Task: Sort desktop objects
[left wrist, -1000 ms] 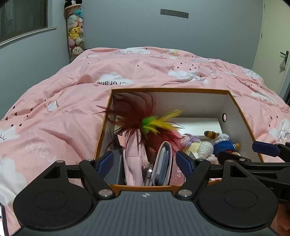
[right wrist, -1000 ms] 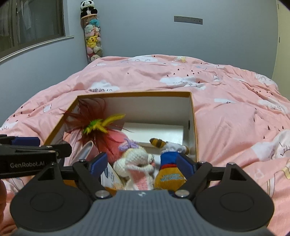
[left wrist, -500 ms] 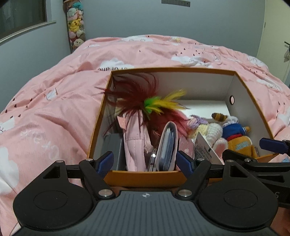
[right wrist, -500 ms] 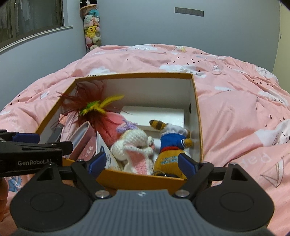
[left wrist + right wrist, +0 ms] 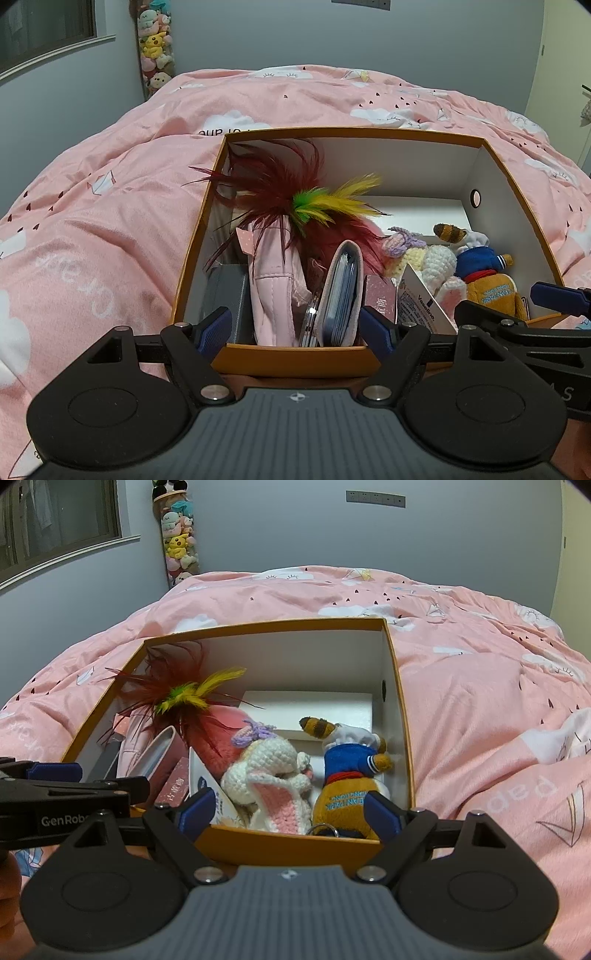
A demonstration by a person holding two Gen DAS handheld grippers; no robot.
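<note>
Left wrist view: the left gripper (image 5: 295, 330) hangs at the near wall of the orange box (image 5: 369, 131), its jaws spread wide and empty, one blue pad outside the near-left corner and the other over the near rim. Inside the box, at its near-left end, a pink pouch (image 5: 273, 288) stands upright with a grey card holder (image 5: 341, 295) just beside it and a small maroon box (image 5: 380, 301) next along. A dark grey case (image 5: 225, 291) leans at the left wall. A red feather toy (image 5: 291, 192) with a yellow-green tuft sprouts above the pouch. The right gripper (image 5: 546, 295) shows at the box's near-right corner. The box sits on a pink quilt (image 5: 110, 221).

Right wrist view: the right gripper (image 5: 284, 810), also wide open with nothing in it, hovers over the near-right part of the box (image 5: 399, 709). A crocheted bunny (image 5: 273, 771) lies directly ahead, touching a plush in a blue jacket (image 5: 351, 775) toward the right wall; a white carton (image 5: 314, 712) rests at the far end. A tagged Vaseline card (image 5: 201, 779) stands left of the bunny.

The items appear already gathered in the box. The risk now is snagging: a lowered pad could catch the near rim and tip the box on the soft quilt, or the feathers could drag out with whatever is lifted next.
</note>
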